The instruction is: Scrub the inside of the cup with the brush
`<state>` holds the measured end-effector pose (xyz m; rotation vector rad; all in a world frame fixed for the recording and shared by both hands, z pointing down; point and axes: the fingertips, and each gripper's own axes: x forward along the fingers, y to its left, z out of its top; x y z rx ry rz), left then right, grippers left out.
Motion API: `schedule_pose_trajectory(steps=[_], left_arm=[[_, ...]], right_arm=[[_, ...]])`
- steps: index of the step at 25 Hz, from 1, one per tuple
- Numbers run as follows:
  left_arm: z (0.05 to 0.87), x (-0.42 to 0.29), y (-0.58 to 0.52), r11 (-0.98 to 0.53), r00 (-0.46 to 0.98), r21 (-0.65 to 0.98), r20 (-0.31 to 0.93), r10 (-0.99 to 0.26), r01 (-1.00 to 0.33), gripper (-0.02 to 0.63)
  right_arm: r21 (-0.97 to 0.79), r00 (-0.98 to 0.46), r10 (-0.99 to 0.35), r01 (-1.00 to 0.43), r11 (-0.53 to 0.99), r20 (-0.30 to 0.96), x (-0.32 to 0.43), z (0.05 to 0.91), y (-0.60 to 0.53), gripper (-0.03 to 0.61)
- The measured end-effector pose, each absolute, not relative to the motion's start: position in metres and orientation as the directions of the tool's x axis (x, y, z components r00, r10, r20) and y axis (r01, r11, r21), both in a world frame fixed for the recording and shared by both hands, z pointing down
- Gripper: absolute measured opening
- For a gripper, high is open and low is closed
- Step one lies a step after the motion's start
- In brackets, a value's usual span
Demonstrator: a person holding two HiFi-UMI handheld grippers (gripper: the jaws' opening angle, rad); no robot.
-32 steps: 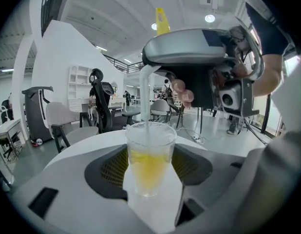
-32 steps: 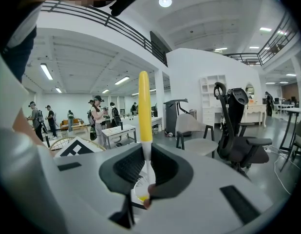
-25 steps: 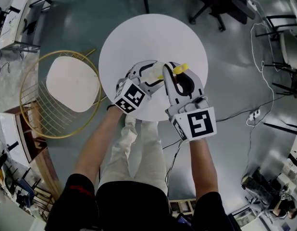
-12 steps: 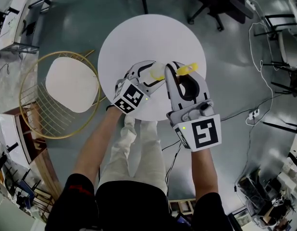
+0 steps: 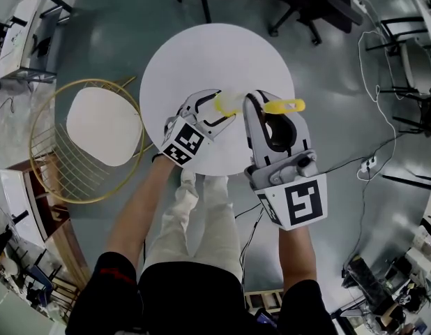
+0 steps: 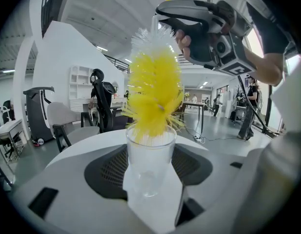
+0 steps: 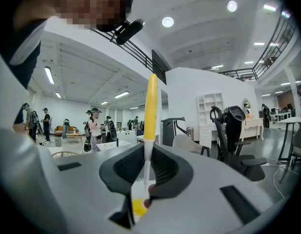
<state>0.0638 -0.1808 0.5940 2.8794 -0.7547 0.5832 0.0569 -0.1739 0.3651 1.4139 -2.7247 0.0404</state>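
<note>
Brush [image 6: 155, 89] has risen; it tops cup [image 6: 150, 150] in left hand-held gripper [image 6: 150, 174]

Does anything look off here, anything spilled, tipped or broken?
Nothing stands out. The clear plastic cup sits squarely in the left gripper, intact. The yellow-bristled brush, clamped by its handle in the right gripper, is mostly above the rim, only its lowest bristles inside. No spill shows on the round white table.

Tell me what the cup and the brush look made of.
The cup: clear, glossy, background shows through; glass or clear plastic, cannot tell which. The brush: fine yellow and white bristles, probably synthetic fibre; handle smooth yellow, likely plastic.
</note>
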Motion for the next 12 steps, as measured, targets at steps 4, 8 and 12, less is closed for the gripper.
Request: schedule_pose_trajectory(steps=[4,8,12], left_arm=[[0.594,0.064,-0.181,-0.87,0.801,0.005,0.394,-0.451,-0.493,0.29],[0.593,0.063,-0.18,-0.868,0.799,0.004,0.395,-0.454,-0.496,0.29],[0.593,0.063,-0.18,-0.864,0.795,0.001,0.394,-0.462,-0.503,0.29]], right_arm=[[0.016,-0.565,-0.823,-0.824,0.567,0.059,0.062,0.356,-0.172,0.049],[0.023,-0.559,-0.827,-0.828,0.561,0.061,0.067,0.352,-0.17,0.049],[0.018,-0.551,-0.832,-0.833,0.553,0.064,0.072,0.352,-0.169,0.049]])
